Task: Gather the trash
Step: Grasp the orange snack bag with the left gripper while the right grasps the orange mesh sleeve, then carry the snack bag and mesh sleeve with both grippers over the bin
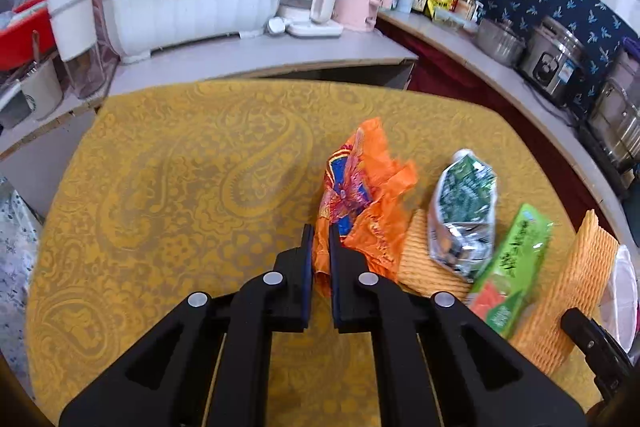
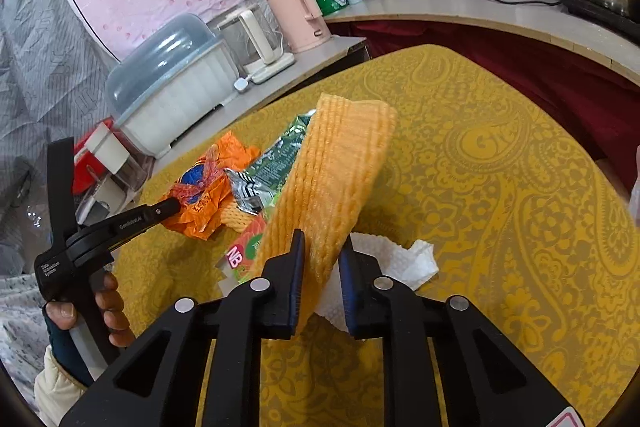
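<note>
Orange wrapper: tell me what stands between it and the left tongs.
Nothing visible does. The left tongs are already shut on the orange wrapper, pinching its near edge. The silver-green pouch lies apart, to its right.

wrapper (image 1: 360, 195) left of pouch (image 1: 464, 203), both on table (image 1: 180, 187)

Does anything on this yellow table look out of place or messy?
Yes: litter is strewn over the tablecloth: a crumpled orange wrapper, a crushed green foil pouch, a green packet, orange foam netting and a crumpled tissue.
</note>
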Demonstrator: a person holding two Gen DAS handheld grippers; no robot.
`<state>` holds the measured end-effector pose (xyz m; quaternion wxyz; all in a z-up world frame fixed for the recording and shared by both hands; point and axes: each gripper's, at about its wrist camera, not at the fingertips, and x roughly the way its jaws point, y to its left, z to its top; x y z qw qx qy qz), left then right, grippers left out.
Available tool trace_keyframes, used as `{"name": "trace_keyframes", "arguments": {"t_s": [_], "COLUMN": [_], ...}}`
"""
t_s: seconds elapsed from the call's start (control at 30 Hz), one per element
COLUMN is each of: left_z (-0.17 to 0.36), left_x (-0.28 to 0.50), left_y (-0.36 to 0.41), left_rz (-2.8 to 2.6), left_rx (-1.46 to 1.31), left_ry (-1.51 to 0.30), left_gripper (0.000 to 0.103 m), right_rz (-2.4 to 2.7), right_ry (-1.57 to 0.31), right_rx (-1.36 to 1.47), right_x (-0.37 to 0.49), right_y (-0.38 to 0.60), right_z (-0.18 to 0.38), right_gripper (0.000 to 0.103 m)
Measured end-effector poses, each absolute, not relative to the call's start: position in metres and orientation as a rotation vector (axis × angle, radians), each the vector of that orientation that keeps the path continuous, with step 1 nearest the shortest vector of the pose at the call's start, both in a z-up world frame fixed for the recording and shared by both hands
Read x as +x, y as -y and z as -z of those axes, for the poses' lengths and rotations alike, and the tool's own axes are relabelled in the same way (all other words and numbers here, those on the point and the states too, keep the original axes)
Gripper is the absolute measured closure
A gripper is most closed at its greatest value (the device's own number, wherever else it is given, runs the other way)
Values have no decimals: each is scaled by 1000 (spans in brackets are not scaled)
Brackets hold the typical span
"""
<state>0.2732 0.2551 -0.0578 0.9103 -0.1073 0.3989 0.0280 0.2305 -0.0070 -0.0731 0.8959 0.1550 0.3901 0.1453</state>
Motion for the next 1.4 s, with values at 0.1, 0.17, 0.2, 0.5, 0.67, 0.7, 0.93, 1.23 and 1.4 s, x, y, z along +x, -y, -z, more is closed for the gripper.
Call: {"name": "trace_keyframes", "arguments": {"t_s": [0.1, 0.17, 0.2, 0.5, 0.67, 0.7, 0.93, 1.23, 1.4], "left_z": [35, 20, 14, -42, -59, -62, -74, -80, -79], "left_x": [259, 251, 248, 208, 189, 186, 172, 159, 155], "left_y": [-251, -246, -244, -191, -147, -136, -74, -3, 32], "left_rz": [-50, -38, -32, 63, 135, 153, 246, 349, 397], "left_rx": [-232, -232, -231, -218, -191, -185, -156, -108, -76], "left_ry": [-783, -756, -746, -660, -642, -641, -638, -643, -650], "left_gripper": [97, 97, 97, 97, 97, 97, 97, 97, 97], "right_rz": [-298, -293, -291, -253, -218, -207, -120, -24, 21], "right_ry": [-773, -745, -735, -626, -582, -572, -520, -478, -461], "right_rx": [329, 339, 343, 365, 381, 387, 435, 470, 489], "right_x": [222, 214, 211, 174, 153, 148, 115, 89, 76], "right_y": [18, 27, 31, 77, 107, 115, 177, 239, 269], "right_z": [59, 47, 43, -1, -15, -17, -24, -29, -28], "right_gripper": [90, 91, 91, 91, 92, 92, 92, 92, 92]}}
